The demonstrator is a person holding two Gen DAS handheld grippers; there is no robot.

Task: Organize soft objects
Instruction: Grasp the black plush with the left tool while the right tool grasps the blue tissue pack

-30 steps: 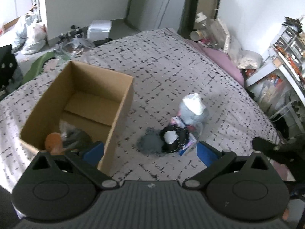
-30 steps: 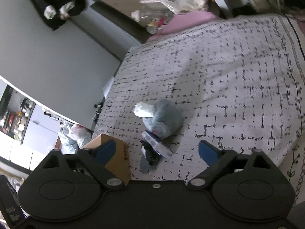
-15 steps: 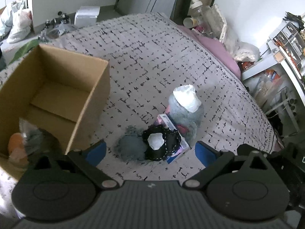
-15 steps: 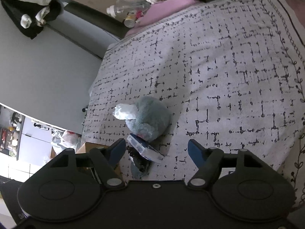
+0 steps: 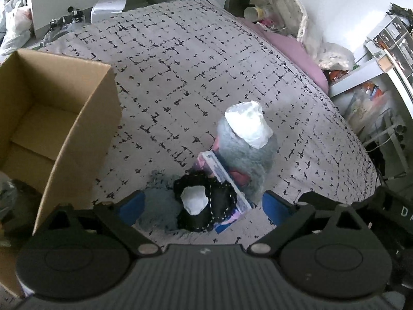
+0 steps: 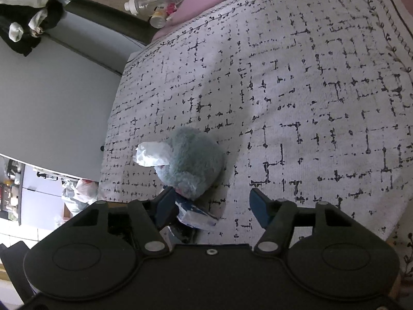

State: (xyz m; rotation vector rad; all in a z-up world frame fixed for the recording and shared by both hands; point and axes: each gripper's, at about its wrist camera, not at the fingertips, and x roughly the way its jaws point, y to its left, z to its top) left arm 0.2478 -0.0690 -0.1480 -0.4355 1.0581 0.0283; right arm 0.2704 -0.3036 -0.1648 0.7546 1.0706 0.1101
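A pile of soft things lies on the patterned bedspread [image 5: 180,59]: a grey plush toy [image 5: 245,160] with a white plastic bag [image 5: 249,126] on it, a black pouch with a white patch [image 5: 206,206], a flat packet [image 5: 223,178] and a grey cloth [image 5: 157,206]. My left gripper [image 5: 204,206] is open and hovers over the black pouch. My right gripper [image 6: 211,205] is open above the plush toy [image 6: 192,160] and the packet [image 6: 198,217]. An open cardboard box [image 5: 85,129] stands to the left.
The box holds dark and orange items at its near end, mostly hidden. Bottles and bags [image 5: 273,10] crowd the bed's far end. A shelf unit [image 5: 387,41] stands on the right. The right gripper's body [image 5: 387,214] shows at the right edge.
Both grippers have moved closer to the pile. The left one swung right, away from the box, and now straddles the black pouch. The pile has not moved.
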